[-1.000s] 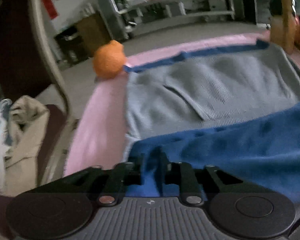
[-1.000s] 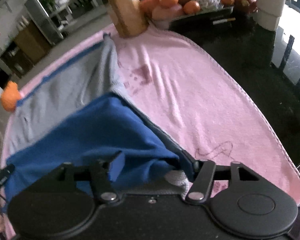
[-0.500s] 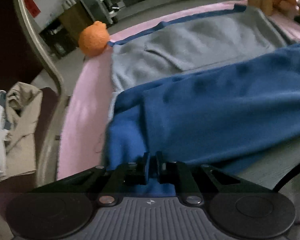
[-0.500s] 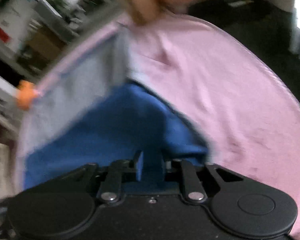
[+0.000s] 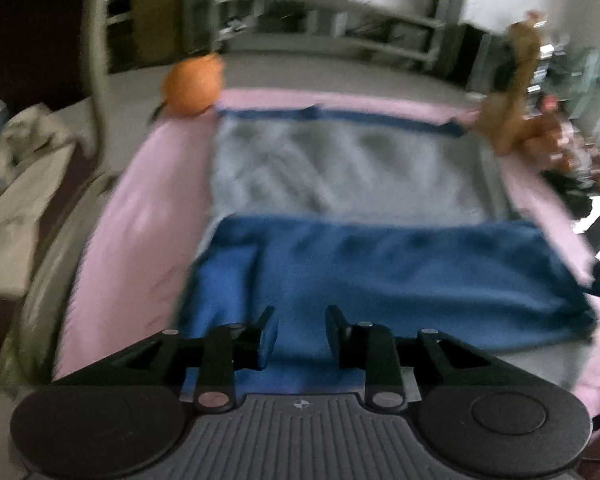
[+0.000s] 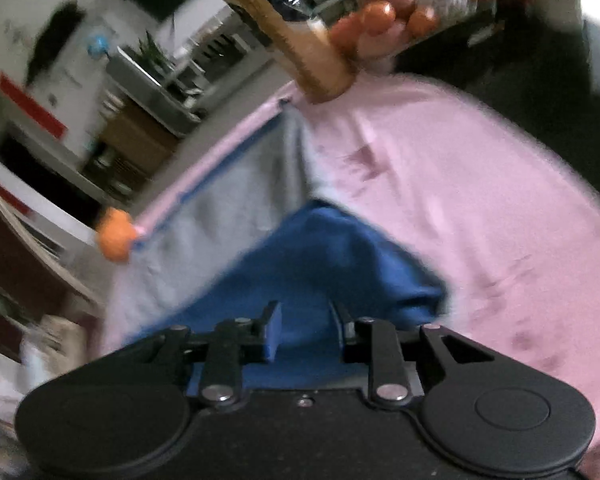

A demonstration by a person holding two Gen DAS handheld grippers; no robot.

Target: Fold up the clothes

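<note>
At 1 o'clock I see a tray point(image 6: 452, 36) holding what look like oranges, though blurred. The blue-grey garment point(image 5: 380, 272) lies folded on the pink-covered table point(image 6: 480, 200). Left gripper point(image 5: 299, 322) and right gripper point(image 6: 304, 322) jaws, pinched half a second ago, are opening, narrow, gripping nothing.

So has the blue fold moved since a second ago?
Yes. The blue fold now reaches farther up the grey garment, toward the orange ball, covering more grey than before.
</note>
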